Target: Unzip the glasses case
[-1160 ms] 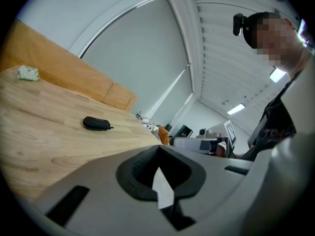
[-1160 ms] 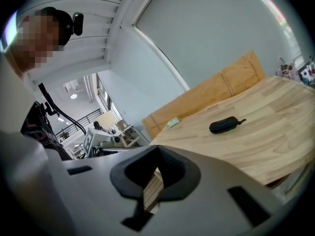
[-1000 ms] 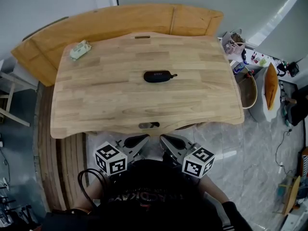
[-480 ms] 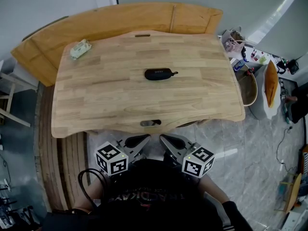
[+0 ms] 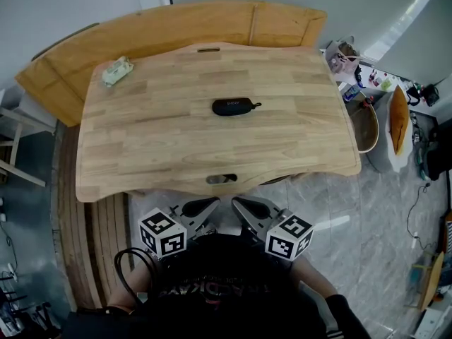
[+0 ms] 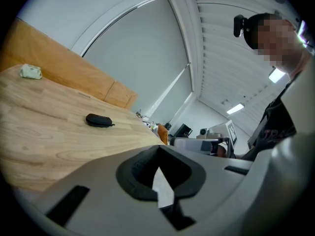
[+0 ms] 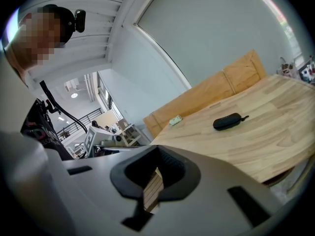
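Clearly, both grippers are well apart from the job: the left gripper (image 5: pixel 200 207) and right gripper (image 5: pixel 250 207) hang close to the person's body, short of the desk's (image 5: pixel 141 154) near edge. Each has its fingers pressed together on nothing.

The black glasses case (image 5: pixel 236 106) lies flat near the middle of the desk, long side across, with a short loop (image 5: pixel 256 106) sticking out at its right end. Its lid looks down, but the zip is too small to read. This fits a case with the zip done up as well as one with the zip run open and the lid lying shut.

If the zip is closed, I judge it a 2-gripper job. 1 pins the light shell so it cannot slide on the smooth wood, and the other pinches the small pull and follows the curve of the seam. A pale-green packet (image 5: pixel 117 71) at the far left corner is out of the way.
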`<action>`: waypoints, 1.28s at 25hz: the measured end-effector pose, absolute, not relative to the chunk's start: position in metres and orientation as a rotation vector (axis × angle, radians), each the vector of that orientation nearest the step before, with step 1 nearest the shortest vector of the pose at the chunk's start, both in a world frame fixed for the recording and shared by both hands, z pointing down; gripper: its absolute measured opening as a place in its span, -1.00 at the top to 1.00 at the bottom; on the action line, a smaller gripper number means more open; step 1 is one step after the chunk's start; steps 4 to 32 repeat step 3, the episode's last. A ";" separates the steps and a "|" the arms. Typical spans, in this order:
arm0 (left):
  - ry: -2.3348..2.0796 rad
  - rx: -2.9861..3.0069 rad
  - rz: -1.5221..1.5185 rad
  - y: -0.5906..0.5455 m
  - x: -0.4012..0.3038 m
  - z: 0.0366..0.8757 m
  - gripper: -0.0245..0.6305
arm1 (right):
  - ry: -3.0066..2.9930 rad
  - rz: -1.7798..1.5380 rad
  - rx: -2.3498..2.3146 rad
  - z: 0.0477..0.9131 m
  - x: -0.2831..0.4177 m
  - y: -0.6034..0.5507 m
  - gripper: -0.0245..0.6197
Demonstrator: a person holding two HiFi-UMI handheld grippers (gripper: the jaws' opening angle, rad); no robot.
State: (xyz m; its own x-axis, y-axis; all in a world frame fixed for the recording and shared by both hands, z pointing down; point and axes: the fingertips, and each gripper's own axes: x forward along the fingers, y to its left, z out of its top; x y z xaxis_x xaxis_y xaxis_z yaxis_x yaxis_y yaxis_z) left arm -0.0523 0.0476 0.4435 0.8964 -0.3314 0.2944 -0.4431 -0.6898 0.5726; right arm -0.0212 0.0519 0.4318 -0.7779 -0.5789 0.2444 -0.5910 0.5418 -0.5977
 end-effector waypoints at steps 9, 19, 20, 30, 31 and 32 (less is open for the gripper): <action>-0.554 2.390 0.220 0.047 -0.052 0.443 0.90 | -2.745 1.073 1.038 0.431 -0.021 0.051 0.88; -0.554 2.390 0.220 0.047 -0.052 0.443 0.90 | -2.745 1.073 1.038 0.431 -0.021 0.051 0.88; -0.554 2.390 0.220 0.047 -0.052 0.443 0.90 | -2.745 1.073 1.038 0.431 -0.021 0.051 0.88; -0.554 2.390 0.220 0.047 -0.052 0.443 0.90 | -2.745 1.073 1.038 0.431 -0.021 0.051 0.88; -0.554 2.390 0.220 0.047 -0.052 0.443 0.90 | -2.745 1.073 1.038 0.431 -0.021 0.051 0.88; -0.554 2.390 0.220 0.047 -0.052 0.443 0.90 | -2.745 1.073 1.038 0.431 -0.021 0.051 0.88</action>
